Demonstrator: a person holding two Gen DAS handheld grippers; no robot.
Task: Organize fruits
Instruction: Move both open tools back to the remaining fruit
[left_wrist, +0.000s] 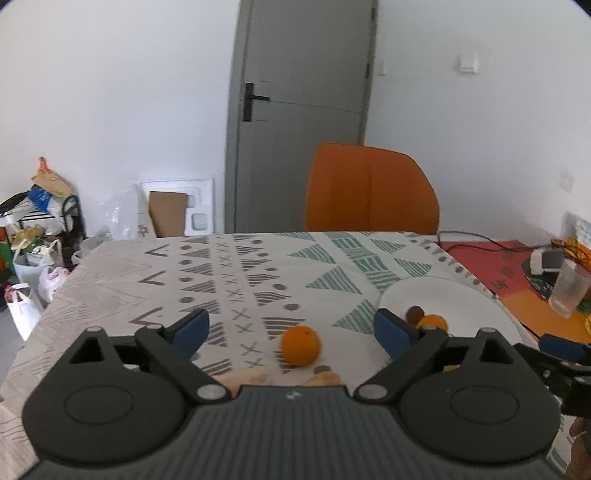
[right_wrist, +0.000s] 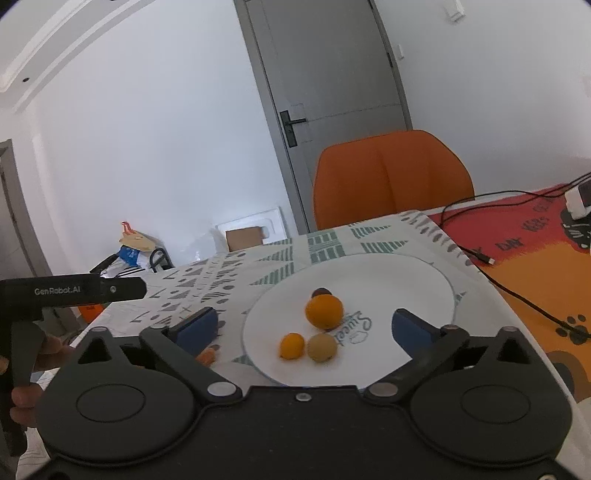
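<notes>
Fruits: one orange (left_wrist: 300, 345) lies loose on the worktop (left_wrist: 258, 280), at nine o'clock from the plate (right_wrist: 406, 280). Both grippers (left_wrist: 291, 325) (right_wrist: 303, 326) gape wide, empty; a nudge could roll it off.

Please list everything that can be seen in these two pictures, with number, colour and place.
plate: one, white, on the patterned cloth at the right side
fruits on the plate: four; a large orange one, a small orange one, a tan one, a dark one behind the large one
orange: one, orange, on the cloth left of the plate
tablecloth: one, white with grey and green shapes, on the table
chair: one, orange, behind the table
door: one, grey, shut, in the far wall
cup: one, clear, right of the plate
cable: one, black, on the red and orange cloth
bags: several, mixed colours, on the floor at left
left gripper: black with blue pads, open, empty
right gripper: black with blue pads, open, empty, over the plate
</notes>
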